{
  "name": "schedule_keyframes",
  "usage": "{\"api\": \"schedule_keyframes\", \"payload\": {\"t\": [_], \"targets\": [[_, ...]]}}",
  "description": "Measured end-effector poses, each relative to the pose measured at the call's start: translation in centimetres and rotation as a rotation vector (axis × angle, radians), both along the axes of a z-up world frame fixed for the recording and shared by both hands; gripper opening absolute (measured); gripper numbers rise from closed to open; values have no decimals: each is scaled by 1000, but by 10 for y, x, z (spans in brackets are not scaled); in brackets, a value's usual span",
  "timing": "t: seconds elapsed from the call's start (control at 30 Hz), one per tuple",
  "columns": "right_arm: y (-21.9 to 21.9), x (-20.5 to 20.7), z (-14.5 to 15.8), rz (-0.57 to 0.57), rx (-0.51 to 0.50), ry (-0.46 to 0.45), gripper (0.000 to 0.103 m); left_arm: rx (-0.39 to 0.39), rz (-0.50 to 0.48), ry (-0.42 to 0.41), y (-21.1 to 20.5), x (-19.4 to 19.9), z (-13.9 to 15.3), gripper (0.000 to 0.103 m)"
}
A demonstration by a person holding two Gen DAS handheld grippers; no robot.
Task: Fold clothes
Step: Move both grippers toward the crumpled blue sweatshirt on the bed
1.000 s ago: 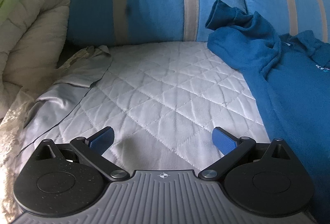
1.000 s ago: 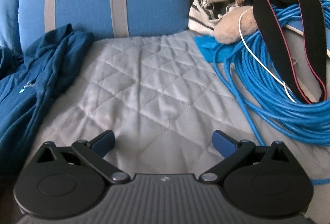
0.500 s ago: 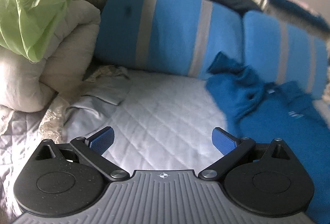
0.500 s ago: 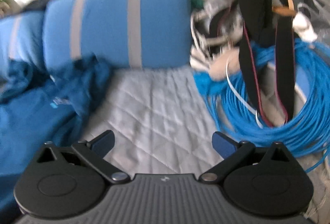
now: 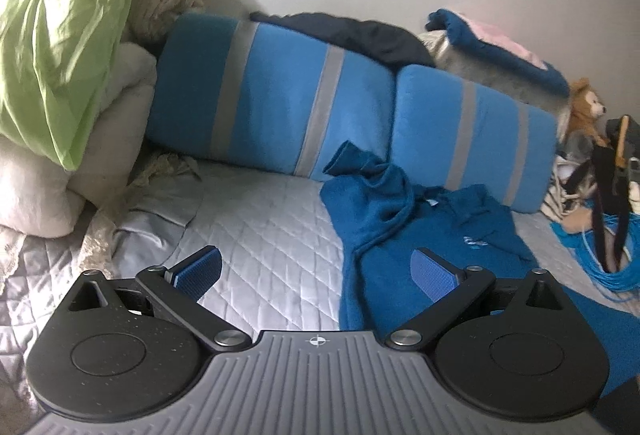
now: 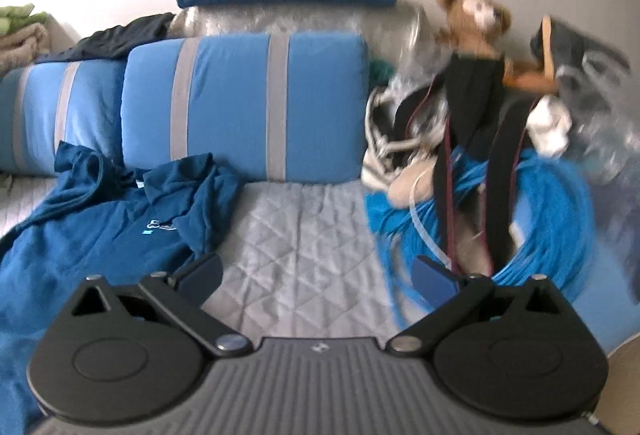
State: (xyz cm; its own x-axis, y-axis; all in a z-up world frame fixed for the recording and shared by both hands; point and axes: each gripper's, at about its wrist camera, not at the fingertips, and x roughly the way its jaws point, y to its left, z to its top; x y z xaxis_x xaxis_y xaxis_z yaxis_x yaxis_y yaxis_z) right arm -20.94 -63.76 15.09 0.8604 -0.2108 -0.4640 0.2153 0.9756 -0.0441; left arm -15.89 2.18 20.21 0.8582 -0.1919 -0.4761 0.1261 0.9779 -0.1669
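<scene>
A green blanket (image 5: 76, 35) tops the bedding pile at far left. The left gripper (image 5: 316, 269) hangs above the quilt (image 5: 260, 235) with jaws spread wide, holding nothing. The blue shirt (image 5: 440, 235) lies rumpled (one sleeve bunched) on the quilt against the striped pillows (image 5: 280, 99). The right gripper (image 6: 318, 277) is likewise spread and empty, with a coiled blue cable (image 6: 552, 235) just right.

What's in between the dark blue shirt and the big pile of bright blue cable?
Only bare grey quilted bedcover lies between the dark blue shirt and the coiled bright blue cable, seen in the right wrist view.
</scene>
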Motion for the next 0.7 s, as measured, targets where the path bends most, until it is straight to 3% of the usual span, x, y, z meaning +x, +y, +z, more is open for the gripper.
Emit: {"api": "schedule_keyframes", "payload": {"t": [0.1,0.23,0.37,0.7], "targets": [[0,-16,25,19,30,-20,103,-46,-38,20,1,-8,17,103],[-2,-29,60,44,91,-57,103,-34,-65,39,-3,-11,38,103],[8,-34,74,38,68,-70,103,-31,-35,125,-12,-5,25,103],[37,-33,22,156,194,21,103,-250,-61,280,-14,10,-42,102]]}}
